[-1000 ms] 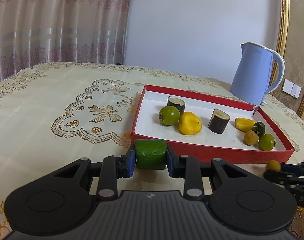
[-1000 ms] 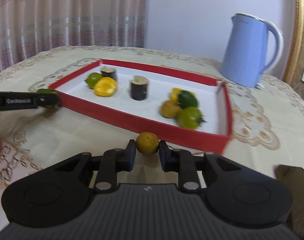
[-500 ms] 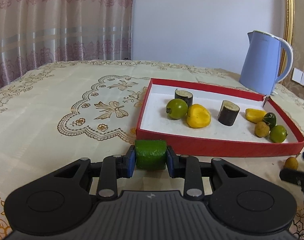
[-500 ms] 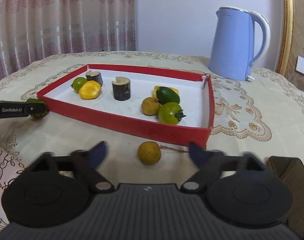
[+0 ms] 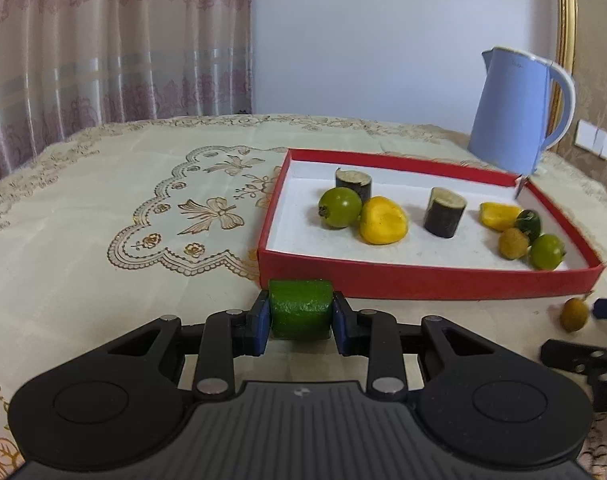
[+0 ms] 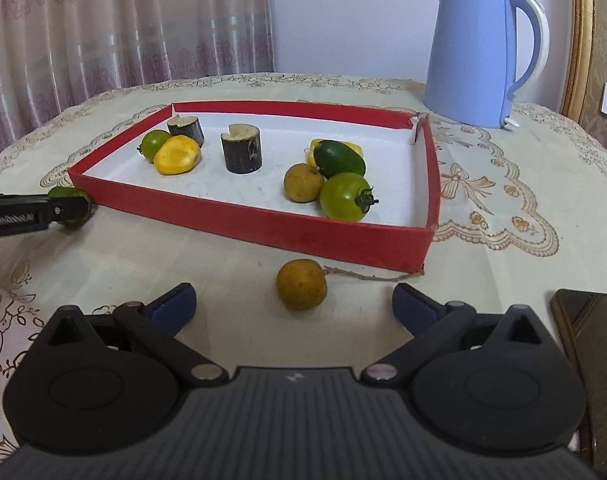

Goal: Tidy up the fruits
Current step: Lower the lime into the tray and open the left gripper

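My left gripper (image 5: 301, 316) is shut on a green fruit (image 5: 300, 312), held just in front of the near left corner of the red tray (image 5: 423, 278). It also shows in the right wrist view (image 6: 69, 210). My right gripper (image 6: 293, 306) is open, its blue pads on either side of a small brown-yellow fruit (image 6: 301, 290) that lies on the tablecloth in front of the tray's near wall (image 6: 263, 224). That fruit also shows in the left wrist view (image 5: 574, 314). The tray holds several fruits: green tomatoes, yellow pieces, dark cut stubs.
A blue kettle (image 6: 479, 52) stands behind the tray at the back right. A dark phone (image 6: 591, 344) lies at the right near my right gripper. A lace tablecloth (image 5: 143, 208) covers the round table; curtains hang behind.
My right gripper has opened and let go of the small brown-yellow fruit, which now lies on the cloth. Both grippers have pulled back a little from the tray. The left stays shut on the green fruit.
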`<state>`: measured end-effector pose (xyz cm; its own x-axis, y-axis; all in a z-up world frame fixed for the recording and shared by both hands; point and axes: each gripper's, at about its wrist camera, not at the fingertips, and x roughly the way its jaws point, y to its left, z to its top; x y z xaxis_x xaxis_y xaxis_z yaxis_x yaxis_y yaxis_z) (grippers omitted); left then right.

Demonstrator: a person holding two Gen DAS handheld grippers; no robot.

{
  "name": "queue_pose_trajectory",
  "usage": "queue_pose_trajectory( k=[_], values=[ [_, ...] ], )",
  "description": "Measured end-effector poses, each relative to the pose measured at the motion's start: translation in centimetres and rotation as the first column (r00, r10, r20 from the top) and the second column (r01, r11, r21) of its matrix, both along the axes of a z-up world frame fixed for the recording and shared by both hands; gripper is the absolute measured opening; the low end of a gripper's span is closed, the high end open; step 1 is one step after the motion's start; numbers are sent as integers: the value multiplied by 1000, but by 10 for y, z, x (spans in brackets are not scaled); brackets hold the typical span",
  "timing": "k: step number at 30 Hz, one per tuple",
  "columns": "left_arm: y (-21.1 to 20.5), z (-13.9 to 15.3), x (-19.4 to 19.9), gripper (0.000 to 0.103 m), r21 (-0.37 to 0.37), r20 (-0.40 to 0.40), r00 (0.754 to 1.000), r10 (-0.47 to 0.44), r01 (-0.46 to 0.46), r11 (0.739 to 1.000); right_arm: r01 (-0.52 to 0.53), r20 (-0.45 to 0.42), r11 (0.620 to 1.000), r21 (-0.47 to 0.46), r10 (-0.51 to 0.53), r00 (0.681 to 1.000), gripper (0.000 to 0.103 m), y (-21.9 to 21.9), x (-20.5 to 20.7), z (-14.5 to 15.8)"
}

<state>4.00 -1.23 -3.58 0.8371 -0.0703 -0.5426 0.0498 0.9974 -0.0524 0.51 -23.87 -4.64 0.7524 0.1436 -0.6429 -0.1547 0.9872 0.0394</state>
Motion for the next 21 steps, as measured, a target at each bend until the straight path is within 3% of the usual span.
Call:
queue_pose_trajectory(
  k=[11, 21],
  values=[
    [-26, 39, 4, 30, 27, 90, 992, -85, 83, 996, 0, 0, 1000, 5, 0, 1000, 103, 0, 1, 1],
    [-67, 35, 34, 30, 104, 66, 990, -128, 121, 987, 1, 3, 1000, 29, -1, 1000, 103, -5, 1, 1]
  ],
)
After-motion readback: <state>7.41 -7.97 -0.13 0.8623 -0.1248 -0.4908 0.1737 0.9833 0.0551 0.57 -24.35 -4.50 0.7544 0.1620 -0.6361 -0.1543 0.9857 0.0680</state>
